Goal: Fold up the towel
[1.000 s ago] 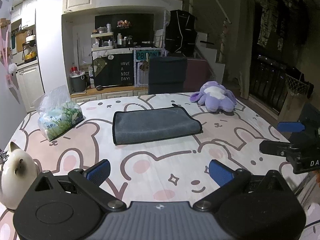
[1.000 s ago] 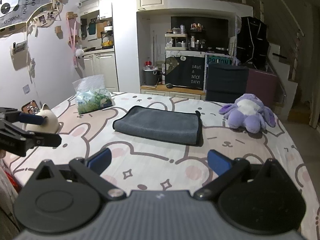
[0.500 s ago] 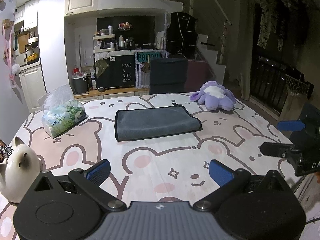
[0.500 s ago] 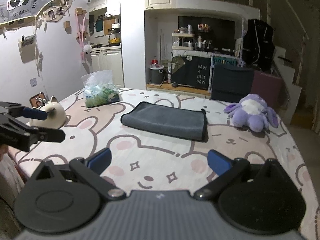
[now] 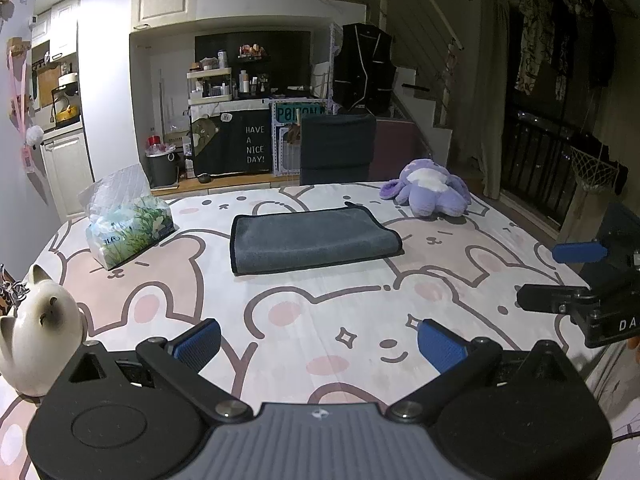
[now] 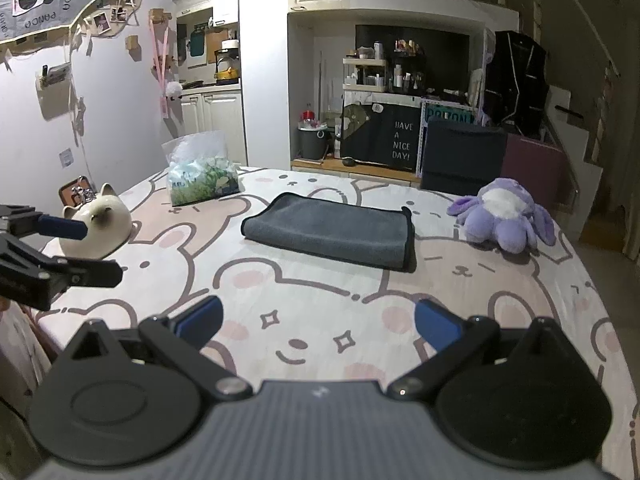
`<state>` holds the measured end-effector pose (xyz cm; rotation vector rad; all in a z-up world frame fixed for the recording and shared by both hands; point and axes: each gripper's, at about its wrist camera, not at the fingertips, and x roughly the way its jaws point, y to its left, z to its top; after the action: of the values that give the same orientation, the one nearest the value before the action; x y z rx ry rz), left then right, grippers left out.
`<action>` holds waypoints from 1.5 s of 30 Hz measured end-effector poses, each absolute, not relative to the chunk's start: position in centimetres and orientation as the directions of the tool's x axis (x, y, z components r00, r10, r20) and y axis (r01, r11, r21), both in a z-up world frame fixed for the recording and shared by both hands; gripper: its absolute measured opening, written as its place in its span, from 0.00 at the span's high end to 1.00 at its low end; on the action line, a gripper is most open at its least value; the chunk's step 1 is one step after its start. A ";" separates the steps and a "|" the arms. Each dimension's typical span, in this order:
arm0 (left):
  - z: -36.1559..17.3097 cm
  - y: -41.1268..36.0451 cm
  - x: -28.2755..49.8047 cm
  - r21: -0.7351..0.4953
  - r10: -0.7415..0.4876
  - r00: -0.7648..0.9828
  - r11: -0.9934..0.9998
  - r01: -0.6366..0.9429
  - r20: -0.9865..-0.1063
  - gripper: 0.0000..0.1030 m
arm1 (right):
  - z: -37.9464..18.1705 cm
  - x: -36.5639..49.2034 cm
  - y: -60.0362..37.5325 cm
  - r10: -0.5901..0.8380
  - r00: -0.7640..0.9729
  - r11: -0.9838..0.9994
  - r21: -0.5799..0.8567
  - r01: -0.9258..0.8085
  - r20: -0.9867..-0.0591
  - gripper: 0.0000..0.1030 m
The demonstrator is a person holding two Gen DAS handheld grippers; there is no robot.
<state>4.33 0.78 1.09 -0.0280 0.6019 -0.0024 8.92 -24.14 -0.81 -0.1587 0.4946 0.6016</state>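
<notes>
A dark grey towel [image 5: 312, 238] lies folded into a flat rectangle in the middle of the table; it also shows in the right wrist view [image 6: 332, 230]. My left gripper [image 5: 318, 344] is open and empty, low over the near table edge, well short of the towel. My right gripper [image 6: 316, 326] is open and empty, also near the front edge and apart from the towel. The right gripper shows at the right edge of the left wrist view [image 5: 576, 276], and the left gripper at the left edge of the right wrist view [image 6: 64, 250].
The table carries a bunny-print cloth [image 5: 320, 320]. A tissue pack [image 5: 126, 228] sits at the back left, a purple plush toy [image 5: 430, 194] at the back right, a white cat figurine [image 5: 40, 330] at the near left. A dark chair [image 5: 338, 150] stands behind the table.
Both grippers have drawn back and risen a little from the towel, which looks smaller and farther. The towel has not moved. Both stay open.
</notes>
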 end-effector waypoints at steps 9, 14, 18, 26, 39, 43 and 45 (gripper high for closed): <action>1.0 0.8 4.3 -0.027 -0.010 0.825 1.000 -0.006 -0.565 0.00 | -0.9 8.9 -24.1 0.504 0.711 0.816 0.000 -0.578 -0.490 0.00; 1.1 0.8 4.2 -0.027 -0.010 0.826 1.000 -0.005 -0.564 0.00 | -1.0 9.0 -24.1 0.505 0.710 0.816 0.003 -0.578 -0.491 0.00; 1.1 0.8 4.2 -0.026 -0.011 0.826 1.000 -0.004 -0.563 0.00 | -1.0 8.9 -24.1 0.506 0.709 0.815 0.004 -0.579 -0.491 0.00; 1.4 0.7 4.2 -0.026 -0.013 0.828 1.000 -0.002 -0.560 0.00 | -1.1 8.9 -24.0 0.505 0.708 0.816 0.006 -0.578 -0.493 0.00; 1.5 0.7 4.2 -0.025 -0.013 0.829 1.000 -0.001 -0.560 0.00 | -1.1 8.9 -23.9 0.510 0.704 0.813 0.010 -0.582 -0.494 0.00; 1.4 0.7 4.1 -0.024 -0.014 0.829 1.000 0.000 -0.559 0.00 | -1.1 8.9 -23.9 0.509 0.705 0.814 0.011 -0.581 -0.494 0.00; 1.4 0.7 4.2 -0.024 -0.013 0.829 1.000 0.000 -0.559 0.00 | -1.1 8.9 -23.9 0.510 0.705 0.814 0.011 -0.581 -0.493 0.00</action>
<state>4.15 0.67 1.42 -0.0236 0.5935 -0.0071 8.89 -23.94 -1.13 -0.1495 0.5028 0.6091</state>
